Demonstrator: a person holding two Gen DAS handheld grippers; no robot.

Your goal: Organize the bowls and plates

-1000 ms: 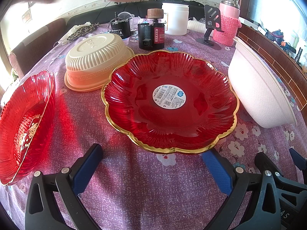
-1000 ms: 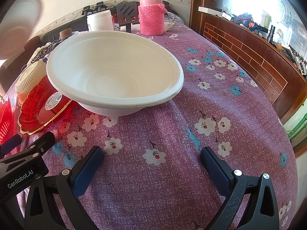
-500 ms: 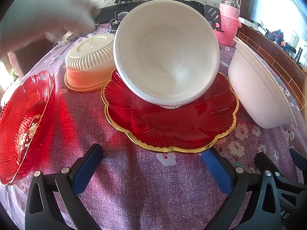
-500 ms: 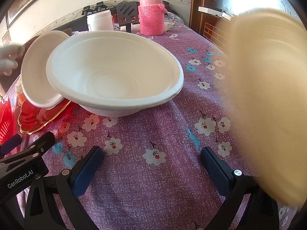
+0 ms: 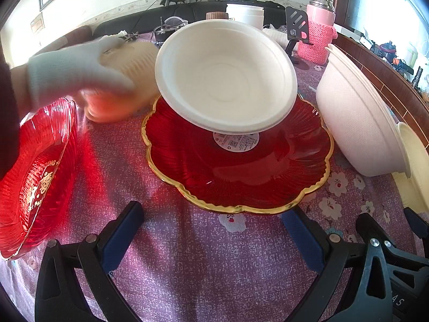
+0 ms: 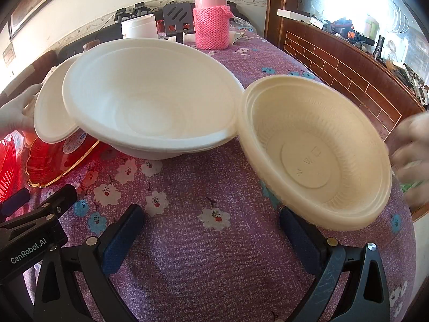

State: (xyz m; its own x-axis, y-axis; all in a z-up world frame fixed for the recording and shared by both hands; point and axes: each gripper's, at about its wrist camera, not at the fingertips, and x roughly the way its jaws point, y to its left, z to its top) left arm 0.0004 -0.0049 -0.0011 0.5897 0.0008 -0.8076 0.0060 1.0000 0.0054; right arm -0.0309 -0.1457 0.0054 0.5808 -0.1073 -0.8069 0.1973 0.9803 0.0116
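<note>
**Both jaws wide, nothing gripped**

Jaws on both our grippers stand wide open w/ nothing between them. Left gripper (image 5: 211, 230) sits low over the purple floral tablecloth (image 5: 193, 255), just short of the gold-rimmed red plate (image 5: 209, 166); right gripper (image 6: 211, 230) sits low over the same cloth, fingers apart and bare.

Left wrist view: a small white bowl (image 5: 225, 80) is tilted steeply over the red plate, its lower edge by the plate's centre sticker; we can't tell if it touches. A gloved hand (image 5: 75, 72), blurred, is at the left, over a cream ribbed bowl (image 5: 139, 75) behind the plate; whether it touches that bowl is unclear. A second red plate (image 5: 37, 171) is tipped up at far left. A big white bowl (image 5: 359, 118) leans at the right, just beside the red plate.

Right wrist view: the big white bowl (image 6: 150, 102) sits tilted toward us, centre of the table. A cream bowl (image 6: 313, 153) is just beside it on the right, tipped w/ its inside facing us, lower rim near our right finger. A blurred bare hand (image 6: 410, 158) is at its far edge. Pink flask in a knitted sleeve (image 6: 211, 24) and a white tub (image 6: 139, 28) stand at the back.
</note>
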